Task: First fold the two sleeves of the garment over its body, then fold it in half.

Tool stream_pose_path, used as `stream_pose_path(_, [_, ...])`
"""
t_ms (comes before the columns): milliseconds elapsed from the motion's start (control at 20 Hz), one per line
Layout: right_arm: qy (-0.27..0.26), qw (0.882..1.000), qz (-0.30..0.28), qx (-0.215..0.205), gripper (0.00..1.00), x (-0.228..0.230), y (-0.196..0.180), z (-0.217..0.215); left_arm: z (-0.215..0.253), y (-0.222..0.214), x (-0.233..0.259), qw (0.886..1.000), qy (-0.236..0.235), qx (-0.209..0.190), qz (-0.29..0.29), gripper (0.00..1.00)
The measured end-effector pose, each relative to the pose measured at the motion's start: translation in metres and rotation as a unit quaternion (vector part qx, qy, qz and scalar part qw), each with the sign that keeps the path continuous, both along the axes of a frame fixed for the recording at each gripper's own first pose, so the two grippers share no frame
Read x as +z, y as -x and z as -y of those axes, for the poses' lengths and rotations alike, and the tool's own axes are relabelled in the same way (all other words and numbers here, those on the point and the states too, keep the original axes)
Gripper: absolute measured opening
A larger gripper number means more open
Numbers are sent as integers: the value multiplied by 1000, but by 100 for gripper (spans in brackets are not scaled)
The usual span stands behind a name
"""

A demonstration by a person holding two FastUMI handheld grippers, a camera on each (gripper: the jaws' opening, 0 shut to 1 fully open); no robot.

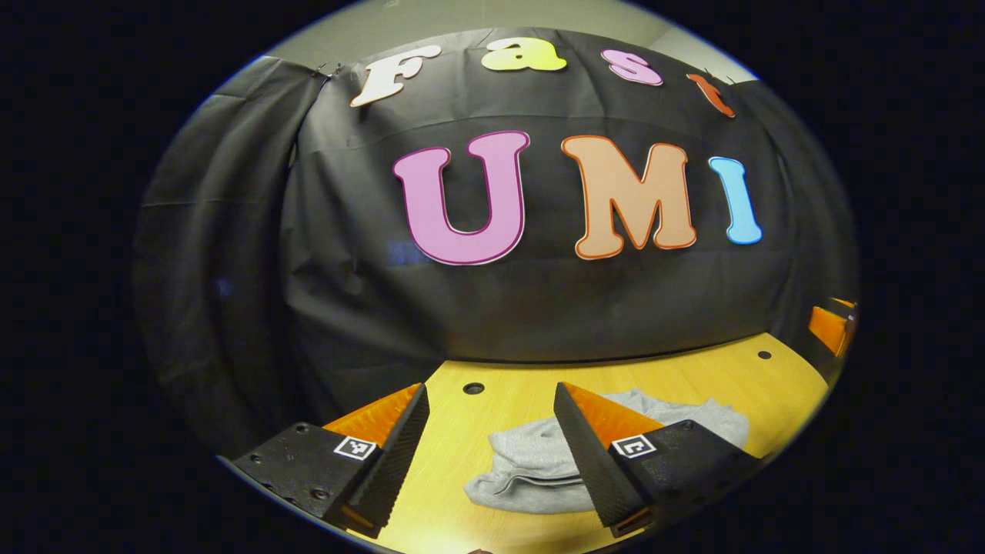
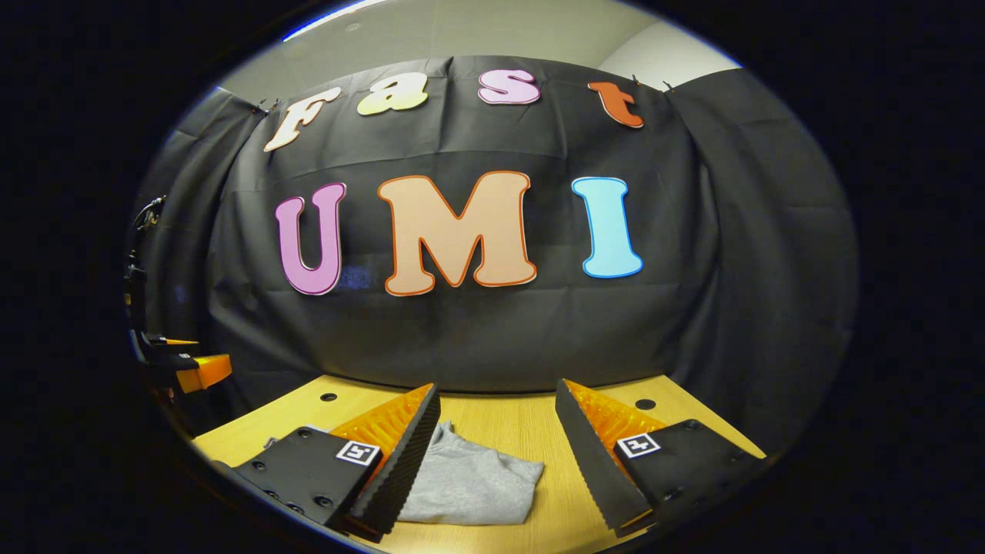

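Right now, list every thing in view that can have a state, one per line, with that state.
Grey garment: lying crumpled in a loose bundle on the wooden table, not spread flat, held by neither gripper.
Left gripper: open, fingers apart above the table, nothing between them.
Right gripper: open, fingers apart, nothing gripped; the garment's edge lies below the gap.

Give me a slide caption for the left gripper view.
Left gripper open above a wooden table, with a crumpled grey garment lying between and beyond its fingers.
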State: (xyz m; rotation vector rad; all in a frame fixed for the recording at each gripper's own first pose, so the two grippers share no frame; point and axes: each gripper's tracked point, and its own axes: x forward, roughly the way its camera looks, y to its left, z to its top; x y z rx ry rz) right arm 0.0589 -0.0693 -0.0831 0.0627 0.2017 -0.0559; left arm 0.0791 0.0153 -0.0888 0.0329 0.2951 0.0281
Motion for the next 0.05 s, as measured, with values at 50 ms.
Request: stream_pose_path(50, [2,1000,8,0,96,5,-2,0,0,1,7,1000,4,1,11,95])
